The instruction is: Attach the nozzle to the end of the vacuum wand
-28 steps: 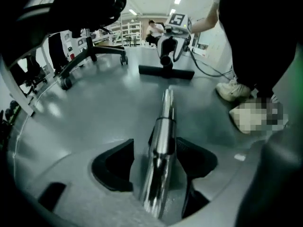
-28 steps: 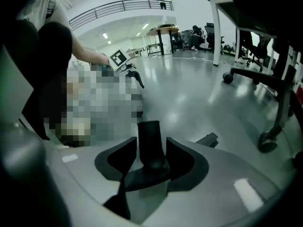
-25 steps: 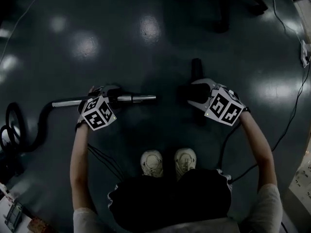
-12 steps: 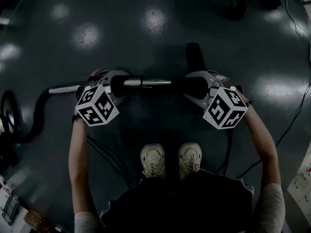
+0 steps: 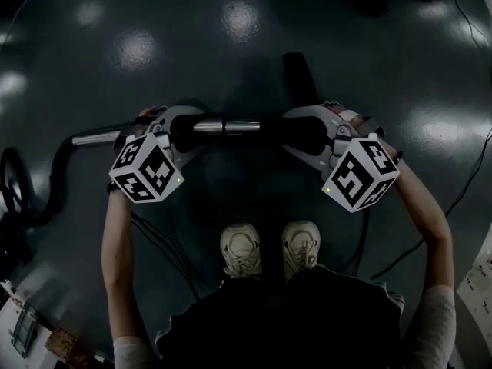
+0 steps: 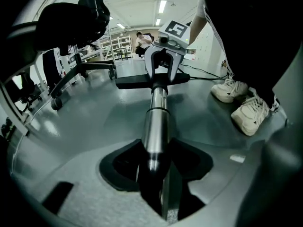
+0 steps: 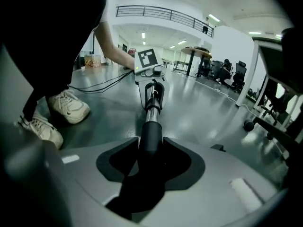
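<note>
Dark, glossy floor fills the head view, with lamp glare on it and a person standing over it in pale shoes. The left gripper and right gripper face each other at about the same height in front of the person, each topped by its marker cube.

Between them runs the wand, a bright metal tube lying level from left to right. The left gripper's jaws have just been closing, and in its own view they pinch the wand, which passes straight out between them. Behind this gripper the tube carries on into a black hose that curls away across the floor on the left.

The right gripper's jaws have just been closing as well. They clamp on the black neck of the nozzle, and its dark head sticks out away from the person. From the left gripper view the head shows as a flat black bar lying across the far end of the tube.

The wand's free end meets the nozzle's neck in one straight line (whether it is pushed fully home cannot be told). An office chair stands farther off, and cables trail over the floor at the right.
</note>
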